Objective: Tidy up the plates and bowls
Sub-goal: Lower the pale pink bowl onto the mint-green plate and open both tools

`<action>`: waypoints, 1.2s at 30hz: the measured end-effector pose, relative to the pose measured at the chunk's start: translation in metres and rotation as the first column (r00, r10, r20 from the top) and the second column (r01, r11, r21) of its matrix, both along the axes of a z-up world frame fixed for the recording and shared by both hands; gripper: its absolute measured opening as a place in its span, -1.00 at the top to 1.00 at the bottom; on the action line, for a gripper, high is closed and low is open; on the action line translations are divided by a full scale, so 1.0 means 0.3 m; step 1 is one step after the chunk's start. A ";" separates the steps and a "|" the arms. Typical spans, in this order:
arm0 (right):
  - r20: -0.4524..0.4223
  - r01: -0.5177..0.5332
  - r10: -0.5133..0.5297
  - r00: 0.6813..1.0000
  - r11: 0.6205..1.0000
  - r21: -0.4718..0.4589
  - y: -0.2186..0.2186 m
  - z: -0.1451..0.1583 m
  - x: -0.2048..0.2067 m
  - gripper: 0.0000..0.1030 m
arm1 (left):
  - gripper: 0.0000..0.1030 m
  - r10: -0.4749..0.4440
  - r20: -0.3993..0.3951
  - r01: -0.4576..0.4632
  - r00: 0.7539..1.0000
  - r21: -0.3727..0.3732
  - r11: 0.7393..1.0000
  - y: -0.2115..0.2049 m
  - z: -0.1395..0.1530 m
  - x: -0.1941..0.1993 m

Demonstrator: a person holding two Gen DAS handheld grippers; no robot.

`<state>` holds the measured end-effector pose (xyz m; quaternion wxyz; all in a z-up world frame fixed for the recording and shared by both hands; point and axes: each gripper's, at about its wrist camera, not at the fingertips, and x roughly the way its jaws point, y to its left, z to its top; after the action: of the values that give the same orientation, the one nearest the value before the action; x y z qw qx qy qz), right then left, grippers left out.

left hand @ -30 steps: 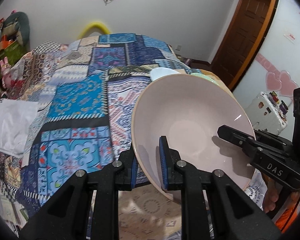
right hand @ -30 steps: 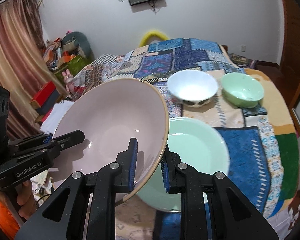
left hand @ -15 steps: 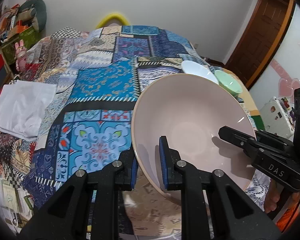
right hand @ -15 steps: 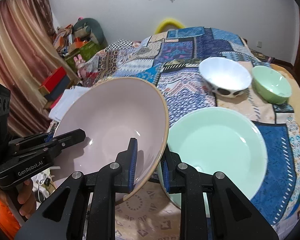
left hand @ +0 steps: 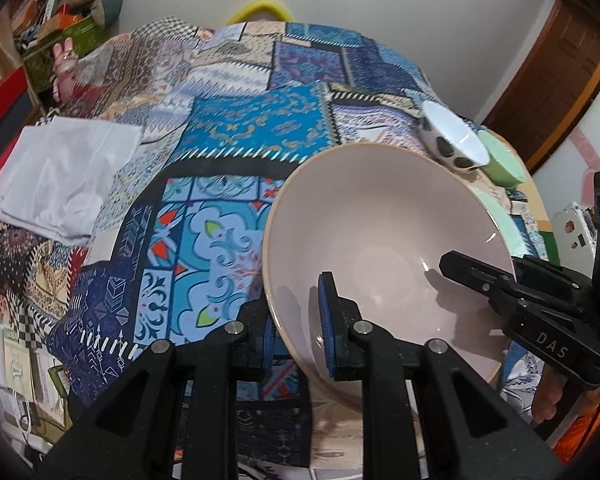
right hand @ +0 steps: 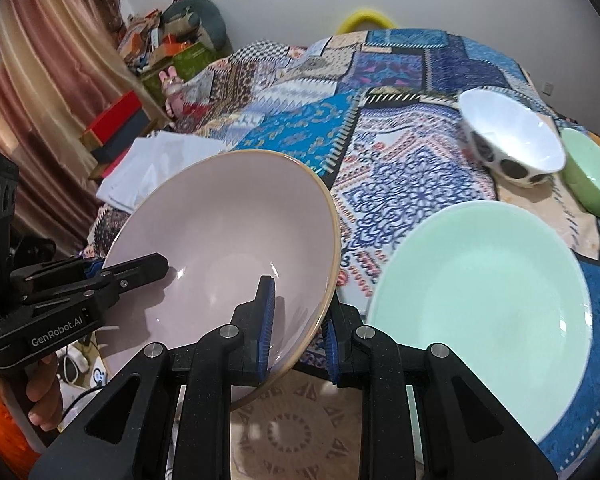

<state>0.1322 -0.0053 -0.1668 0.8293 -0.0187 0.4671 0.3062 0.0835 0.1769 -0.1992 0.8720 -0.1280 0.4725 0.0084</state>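
Observation:
A large pink bowl [left hand: 384, 232] is held tilted above the patchwork cloth by both grippers. My left gripper [left hand: 298, 330] is shut on its near left rim. My right gripper [right hand: 296, 330] is shut on its opposite rim, and it shows in the left wrist view [left hand: 480, 280] too. The pink bowl also fills the left of the right wrist view [right hand: 228, 256]. A large mint green plate [right hand: 484, 296] lies on the cloth to its right. A white bowl with dark spots [right hand: 512, 144] and a small green bowl [right hand: 592, 176] stand beyond the plate.
The table carries a blue patchwork cloth [left hand: 236, 128]. A folded white cloth [left hand: 64, 172] lies at its far left. Boxes and clutter [right hand: 160, 48] stand by a curtain at the left. A wooden door [left hand: 560, 76] is at the right.
Both grippers have carried the pink bowl back and to the left, off the mint plate, which now lies fully uncovered. The grips have not changed.

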 end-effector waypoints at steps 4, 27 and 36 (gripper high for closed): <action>-0.018 -0.023 0.023 1.000 1.000 -0.018 0.037 -0.041 0.017 0.61 | 0.63 0.012 -0.036 -0.011 0.999 0.004 1.000 0.031 -0.054 0.008; 0.013 -0.030 0.031 0.999 0.998 -0.064 -0.038 0.003 0.018 0.39 | 0.30 0.026 -0.023 -0.024 0.999 0.077 0.997 0.038 -0.042 -0.009; 0.110 0.043 -0.040 0.993 0.999 -0.025 -0.199 0.145 0.015 0.22 | 0.05 -0.011 0.084 0.000 0.996 0.132 0.991 -0.039 0.141 -0.013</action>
<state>0.1368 -0.0650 -0.1234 0.8595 -0.0371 0.4252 0.2811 0.0797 0.1651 -0.1570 0.8977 -0.0691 0.4340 0.0319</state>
